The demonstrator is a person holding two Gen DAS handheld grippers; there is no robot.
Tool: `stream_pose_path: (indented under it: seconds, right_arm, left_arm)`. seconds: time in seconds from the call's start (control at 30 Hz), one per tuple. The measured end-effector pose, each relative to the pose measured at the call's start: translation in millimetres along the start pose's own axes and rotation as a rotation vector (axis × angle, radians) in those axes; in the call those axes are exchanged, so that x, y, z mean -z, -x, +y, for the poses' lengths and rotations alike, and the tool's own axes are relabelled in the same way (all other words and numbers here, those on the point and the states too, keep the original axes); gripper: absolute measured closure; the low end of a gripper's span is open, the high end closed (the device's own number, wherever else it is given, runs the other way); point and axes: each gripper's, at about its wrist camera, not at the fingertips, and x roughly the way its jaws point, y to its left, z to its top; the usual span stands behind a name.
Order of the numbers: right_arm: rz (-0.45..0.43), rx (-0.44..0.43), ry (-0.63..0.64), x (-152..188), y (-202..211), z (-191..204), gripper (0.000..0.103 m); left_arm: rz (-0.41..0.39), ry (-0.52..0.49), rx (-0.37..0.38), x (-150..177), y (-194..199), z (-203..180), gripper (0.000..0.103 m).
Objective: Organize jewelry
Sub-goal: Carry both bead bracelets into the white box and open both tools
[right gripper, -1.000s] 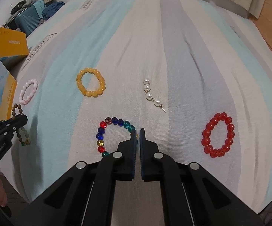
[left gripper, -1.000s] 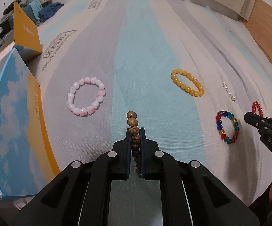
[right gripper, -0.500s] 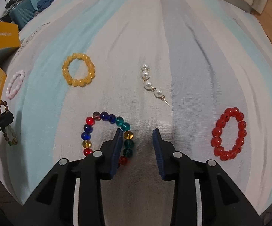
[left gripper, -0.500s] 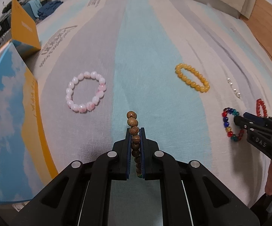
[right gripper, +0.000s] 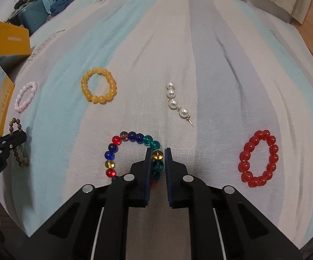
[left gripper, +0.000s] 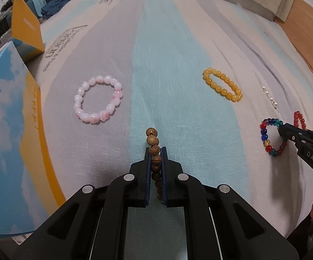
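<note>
Pickup step: left gripper clamps wood bracelet; right gripper nips multicolour bracelet. Next: lift both, carry left to box.

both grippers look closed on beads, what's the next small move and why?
Probably lift both a little. The left gripper is shut on the wooden bracelet; the right gripper has closed on the multicolour bracelet, which still lies on the striped cloth. A small lift would confirm both grips.
</note>
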Motion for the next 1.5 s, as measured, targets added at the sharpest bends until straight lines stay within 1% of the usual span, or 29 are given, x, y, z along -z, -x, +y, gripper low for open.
stream_pose_path:
  seconds: [0.23, 0.47, 0.87, 1.17, 1.37, 1.5]
  right_arm:
    - [-0.030, -0.033, -0.014, -3.8, 19.8, -1.7, 0.094]
    - [-0.064, -0.055, -0.011, -8.1, 43.7, 5.7, 0.094]
    - [-0.101, -0.009, -0.016, -16.4, 76.1, 17.2, 0.094]
    - [-0.127, 0.001, -0.011, -25.2, 97.2, 37.9, 0.094]
    - [-0.150, -0.005, 0.008, -33.9, 110.6, 57.4, 0.094]
    - [-0.162, -0.016, 0.030, -39.9, 118.9, 77.4, 0.094]
  left_arm:
    - [-0.011, 0.003, 0.004, -3.8, 11.6, 1.7, 0.096]
    - [-0.018, -0.005, 0.001, -6.0, 26.2, -3.6, 0.096]
    - [-0.052, -0.004, 0.011, -15.9, 61.5, -6.8, 0.096]
    - [-0.078, 0.001, -0.004, -22.7, 83.0, 2.1, 0.096]
    - [-0.094, 0.014, -0.021, -25.6, 99.0, 17.3, 0.096]
    - [-0.106, 0.026, -0.033, -26.4, 111.5, 30.9, 0.096]
